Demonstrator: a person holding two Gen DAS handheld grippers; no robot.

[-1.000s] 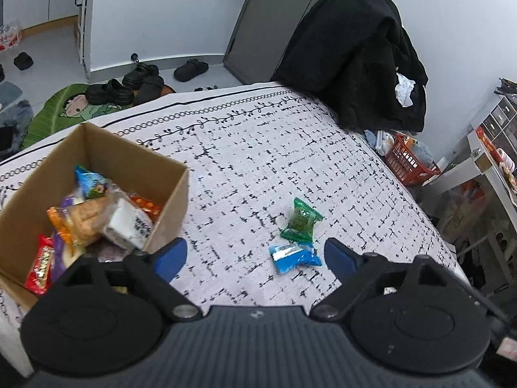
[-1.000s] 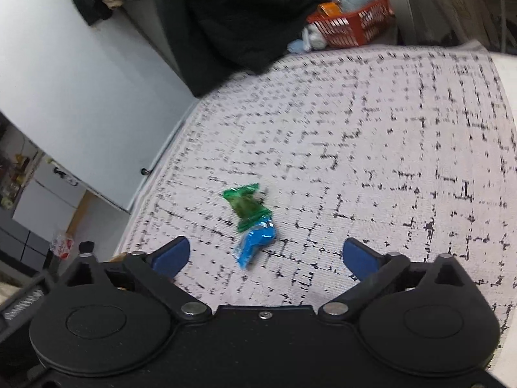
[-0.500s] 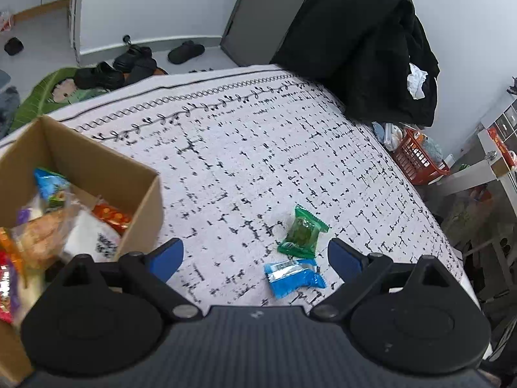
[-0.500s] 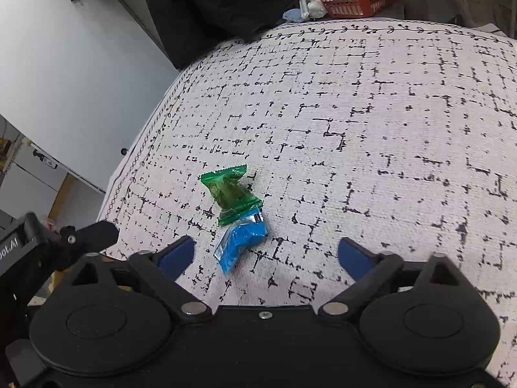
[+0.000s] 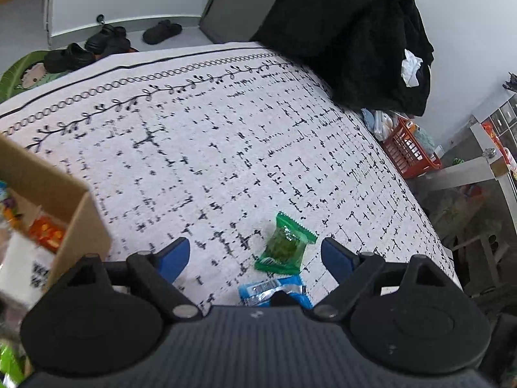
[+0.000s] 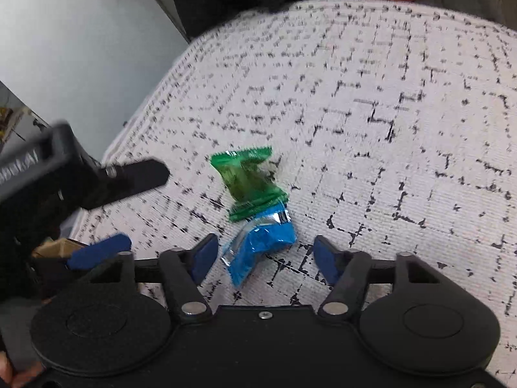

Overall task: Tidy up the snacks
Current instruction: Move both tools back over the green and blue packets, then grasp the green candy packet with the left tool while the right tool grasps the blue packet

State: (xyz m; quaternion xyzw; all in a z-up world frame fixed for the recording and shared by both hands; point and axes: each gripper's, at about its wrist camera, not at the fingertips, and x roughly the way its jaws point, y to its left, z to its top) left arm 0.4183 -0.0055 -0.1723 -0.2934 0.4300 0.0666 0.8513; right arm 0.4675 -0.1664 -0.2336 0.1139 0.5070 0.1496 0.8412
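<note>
both grippers have slid in closer to the last two snacks since a second ago, and the cardboard box (image 5: 69, 213) has drifted way off to the left edge of the left wrist view, only one corner showing now. left gripper (image 5: 257, 257) has its blue fingers spread wide with nothing between the pads, and the green snack packet (image 5: 284, 245) sits on the tablecloth (image 5: 210, 135) right in that gap. the blue snack packet (image 5: 274, 292) is touching the green one's near end, half tucked under the gripper body in that view.

from the right wrist cam, the right gripper (image 6: 266, 257) is also spread apart and not gripping anything, with the blue packet lying between its fingertips on the cloth. green one is just past it, overlapping at the seam. the left gripper shows up at the left of that view, kinda blurred. box has a few wrapped snacks in it, an orange snack (image 5: 45, 234) visible near the corner. black coat (image 5: 349, 32) is piled past the far edge of the table.
</note>
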